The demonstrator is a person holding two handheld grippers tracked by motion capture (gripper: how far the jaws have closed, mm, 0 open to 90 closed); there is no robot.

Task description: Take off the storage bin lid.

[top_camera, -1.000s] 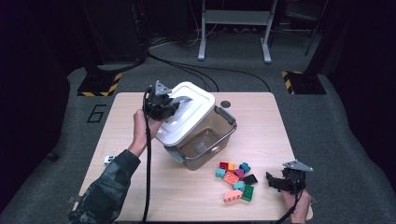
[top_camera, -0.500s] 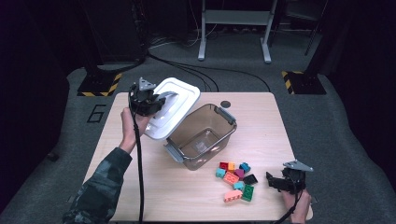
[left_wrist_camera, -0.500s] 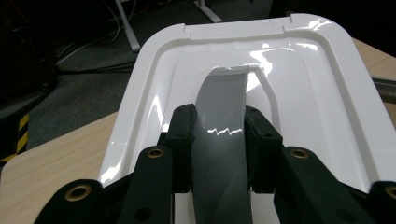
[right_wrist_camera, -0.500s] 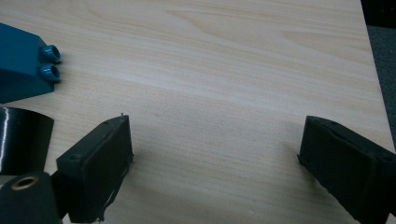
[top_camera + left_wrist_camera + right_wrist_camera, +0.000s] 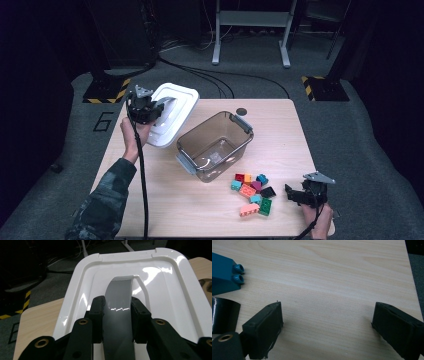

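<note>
The left tongs are clenched on the grey handle of the white lid, one pad on each side of it in the left gripper view. In the high view the lid now hangs tilted at the upper left of the desk, partly past its edge, well clear of the container. A second ago it sat over the clear brown container; half a second ago it was lifted off and overlapped only the container's left rim. It has since gone farther left and a little lower. The container stands open at mid-frame, as before.

The right tongs rest spread wide at the lower right, just above the desk, nothing between them, unmoved across the three frames. The heap of coloured building bricks lies unchanged just left of them, below the container. The right gripper view shows a teal brick at upper left.
</note>
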